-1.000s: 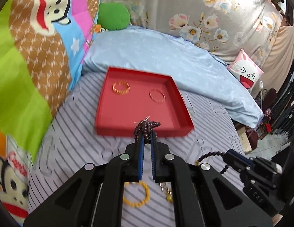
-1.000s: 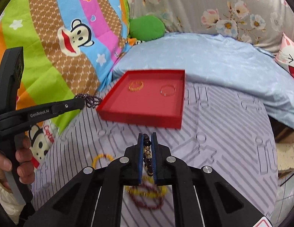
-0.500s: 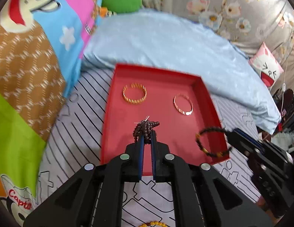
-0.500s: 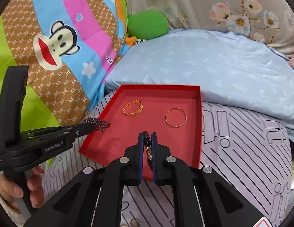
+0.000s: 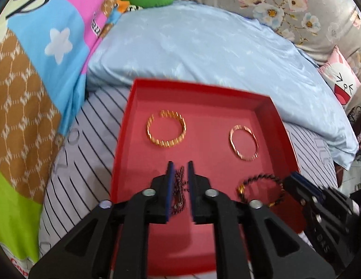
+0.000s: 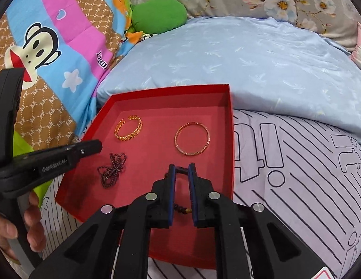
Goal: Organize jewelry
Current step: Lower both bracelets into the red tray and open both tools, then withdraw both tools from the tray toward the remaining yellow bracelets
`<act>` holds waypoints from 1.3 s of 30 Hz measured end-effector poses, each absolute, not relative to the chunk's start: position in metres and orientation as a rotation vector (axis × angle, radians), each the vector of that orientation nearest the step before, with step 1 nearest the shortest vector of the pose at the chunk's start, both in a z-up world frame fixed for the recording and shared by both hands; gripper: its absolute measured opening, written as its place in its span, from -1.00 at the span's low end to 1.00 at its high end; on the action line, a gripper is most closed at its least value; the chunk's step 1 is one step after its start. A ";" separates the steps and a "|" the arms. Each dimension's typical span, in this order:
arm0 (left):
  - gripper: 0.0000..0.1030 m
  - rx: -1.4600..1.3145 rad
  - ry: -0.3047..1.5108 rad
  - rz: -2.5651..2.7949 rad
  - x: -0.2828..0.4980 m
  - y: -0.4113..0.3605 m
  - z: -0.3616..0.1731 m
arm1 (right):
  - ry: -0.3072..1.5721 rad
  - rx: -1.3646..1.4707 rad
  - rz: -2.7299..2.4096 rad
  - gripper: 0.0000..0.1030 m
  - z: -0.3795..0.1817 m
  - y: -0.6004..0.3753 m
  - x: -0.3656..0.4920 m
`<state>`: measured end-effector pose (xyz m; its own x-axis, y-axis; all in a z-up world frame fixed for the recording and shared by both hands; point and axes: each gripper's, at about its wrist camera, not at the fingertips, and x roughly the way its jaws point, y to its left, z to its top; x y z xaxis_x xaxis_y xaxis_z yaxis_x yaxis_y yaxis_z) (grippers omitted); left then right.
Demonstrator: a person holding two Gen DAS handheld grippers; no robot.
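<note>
Both bracelets now lie in red tray (image 5: 124,139) — dark strand (image 5: 179,190) blurred

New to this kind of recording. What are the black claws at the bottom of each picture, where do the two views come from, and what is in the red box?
A person holds a two-finger gripper in each hand, with a camera on each looking along its fingers. The left gripper and the right gripper have just been opening. In the red tray, on a bed, lie a gold chain bangle and a thin gold bangle. The dark beaded necklace lies released; the black bead bracelet sits between the right jaws, no longer pinched.
</note>
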<state>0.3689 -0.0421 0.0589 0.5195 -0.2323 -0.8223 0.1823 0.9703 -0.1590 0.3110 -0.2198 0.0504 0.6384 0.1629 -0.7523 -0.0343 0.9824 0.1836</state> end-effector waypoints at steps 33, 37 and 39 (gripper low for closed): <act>-0.30 -0.057 0.841 -0.191 0.249 -0.002 0.110 | 0.795 0.109 0.112 -0.47 0.088 -0.205 0.200; -0.30 -0.059 0.863 -0.201 0.226 0.000 0.102 | 0.813 0.121 0.110 -0.43 0.082 -0.206 0.173; -0.30 -0.064 0.876 -0.203 0.217 0.001 0.096 | 0.823 0.125 0.108 -0.42 0.079 -0.206 0.162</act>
